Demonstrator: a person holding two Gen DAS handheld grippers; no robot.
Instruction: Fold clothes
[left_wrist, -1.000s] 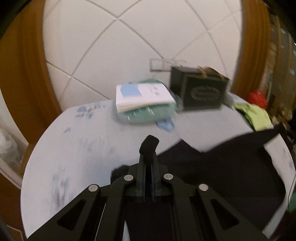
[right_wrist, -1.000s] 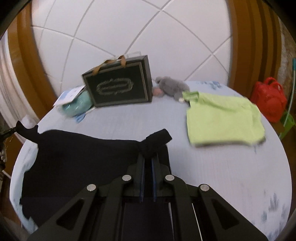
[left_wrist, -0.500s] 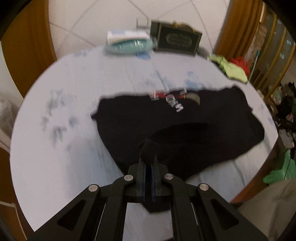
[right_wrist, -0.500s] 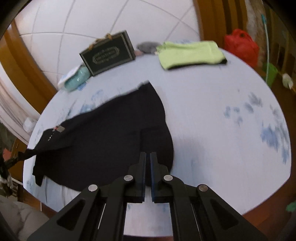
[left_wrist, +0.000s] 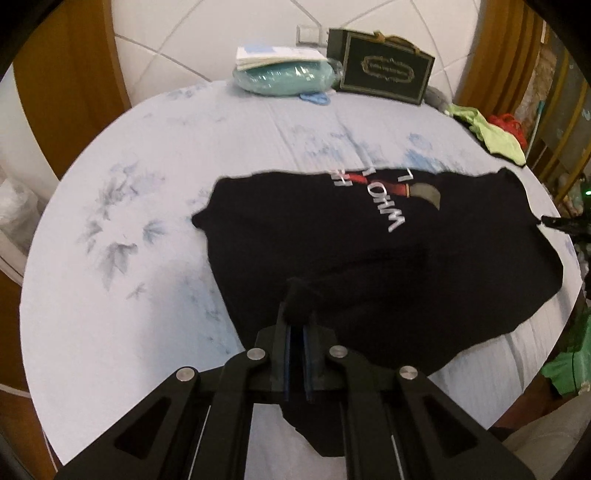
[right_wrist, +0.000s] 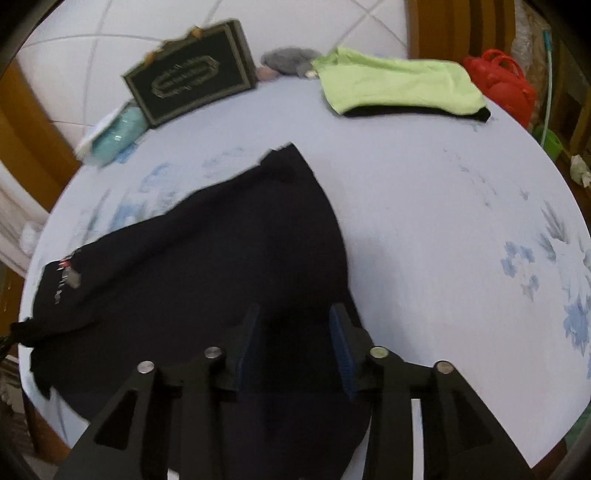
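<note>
Black T-shirt (left_wrist: 369, 258) lies spread on the table (left_wrist: 147, 184), no fold made. Your left gripper (left_wrist: 295, 314) pinches its hem; right gripper (right_wrist: 295, 325) is released (lime-green shirt (right_wrist: 399, 81) already folded).

Black printed T-shirt (left_wrist: 369, 251) lies spread across the table

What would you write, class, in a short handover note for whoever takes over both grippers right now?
Left gripper: jaws shut on a bunch of the black T-shirt.
Right gripper: jaws open above the shirt's near edge, holding nothing.
The shirt lies spread on the table, print showing; no fold yet.
A folded green garment lies at the far edge.
Left to do: release, then fold the black shirt.
</note>
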